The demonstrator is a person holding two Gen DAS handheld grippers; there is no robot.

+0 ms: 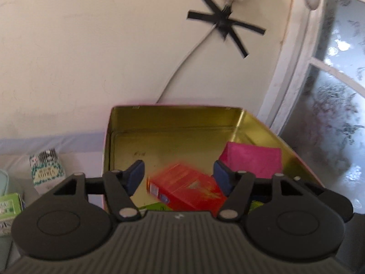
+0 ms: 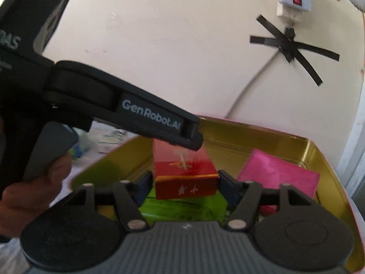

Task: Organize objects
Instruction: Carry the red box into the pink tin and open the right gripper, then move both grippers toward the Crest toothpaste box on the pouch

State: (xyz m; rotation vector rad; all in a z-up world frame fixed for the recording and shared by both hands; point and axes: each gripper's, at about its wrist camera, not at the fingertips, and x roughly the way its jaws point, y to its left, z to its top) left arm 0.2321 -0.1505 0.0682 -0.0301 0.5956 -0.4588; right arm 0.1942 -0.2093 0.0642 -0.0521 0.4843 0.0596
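An open gold tin [image 1: 173, 110] stands against the wall. Inside it a red box [image 1: 182, 188] lies tilted beside a pink box [image 1: 251, 161]. My left gripper [image 1: 180, 177] hovers over the tin, open and holding nothing, with the red box below its fingers. In the right wrist view the red box [image 2: 184, 171] rests on a green pack [image 2: 182, 209]. It sits between the fingers of my right gripper [image 2: 186, 186], whose pads stand close to its sides, and I see no press. The left gripper [image 2: 196, 140] reaches in from the left above the box. The pink box [image 2: 278, 178] lies to the right.
A patterned carton [image 1: 46, 169] and a green carton [image 1: 10, 205] stand left of the tin on a pale cloth. A white cable [image 1: 182, 68] taped with black strips runs down the wall. A window frame [image 1: 294, 73] closes off the right. A hand [image 2: 34, 182] holds the left gripper's handle.
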